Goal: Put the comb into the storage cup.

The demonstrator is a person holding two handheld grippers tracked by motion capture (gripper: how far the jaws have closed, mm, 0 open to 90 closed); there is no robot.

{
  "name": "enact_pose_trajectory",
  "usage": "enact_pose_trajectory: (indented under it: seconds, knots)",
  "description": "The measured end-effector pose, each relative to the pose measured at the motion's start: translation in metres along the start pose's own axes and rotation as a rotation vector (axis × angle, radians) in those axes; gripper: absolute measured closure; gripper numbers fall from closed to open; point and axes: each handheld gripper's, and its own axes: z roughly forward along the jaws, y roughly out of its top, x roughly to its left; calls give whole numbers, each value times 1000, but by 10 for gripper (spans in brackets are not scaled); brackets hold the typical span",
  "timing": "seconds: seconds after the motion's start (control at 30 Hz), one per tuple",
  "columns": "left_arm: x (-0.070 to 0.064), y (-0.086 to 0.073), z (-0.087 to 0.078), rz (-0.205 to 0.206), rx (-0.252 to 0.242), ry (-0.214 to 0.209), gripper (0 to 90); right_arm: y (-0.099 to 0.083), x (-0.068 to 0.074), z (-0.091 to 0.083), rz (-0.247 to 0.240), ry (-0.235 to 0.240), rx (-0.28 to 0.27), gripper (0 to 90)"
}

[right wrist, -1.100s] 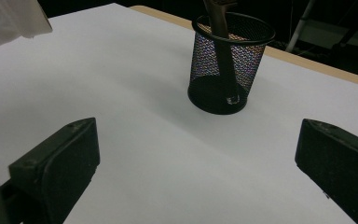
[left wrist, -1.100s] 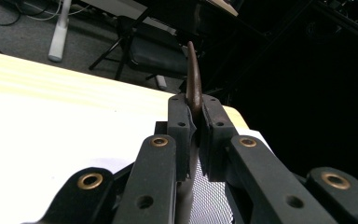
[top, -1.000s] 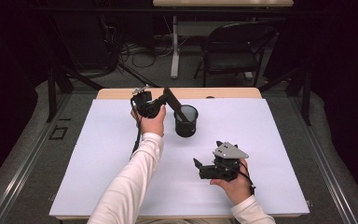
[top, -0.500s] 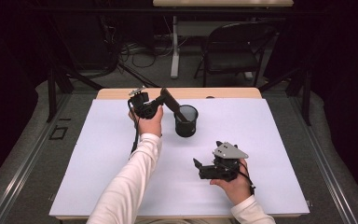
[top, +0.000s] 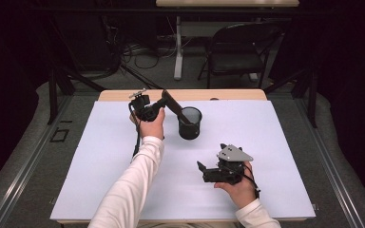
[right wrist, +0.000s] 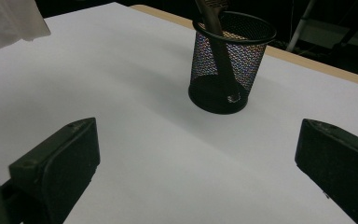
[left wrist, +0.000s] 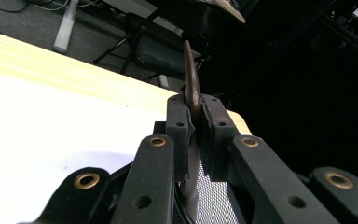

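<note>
Mesh pen cup (top: 190, 123) stands upright near the far middle of the white table cover (top: 100, 161), and a dark flat utensil, perhaps a spatula (top: 173, 106), leans into it with its lower end inside the cup. Left gripper (top: 160, 104) has its jaws clamped on the utensil's upper end, probably so the tip can be steered into the cup. Right gripper (top: 203, 171) rests near the table's front edge, jaws spread wide and empty, aimed at the cup.
</note>
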Motion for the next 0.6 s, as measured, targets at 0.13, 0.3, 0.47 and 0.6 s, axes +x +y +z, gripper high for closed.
enact_pose_trajectory:
  seconds: [0.13,0.3,0.47,0.6]
  knots:
    - [0,0,0,4,1,0,825,0,0,0,-1,0,1,0]
    - [0,0,0,1,1,-3,800,0,0,0,0,0,1,0]
    - [0,1,-1,-4,-6,-15,763,0,0,0,-2,0,0,0]
    - [0,1,-1,4,-16,-13,715,0,0,0,0,-1,1,0]
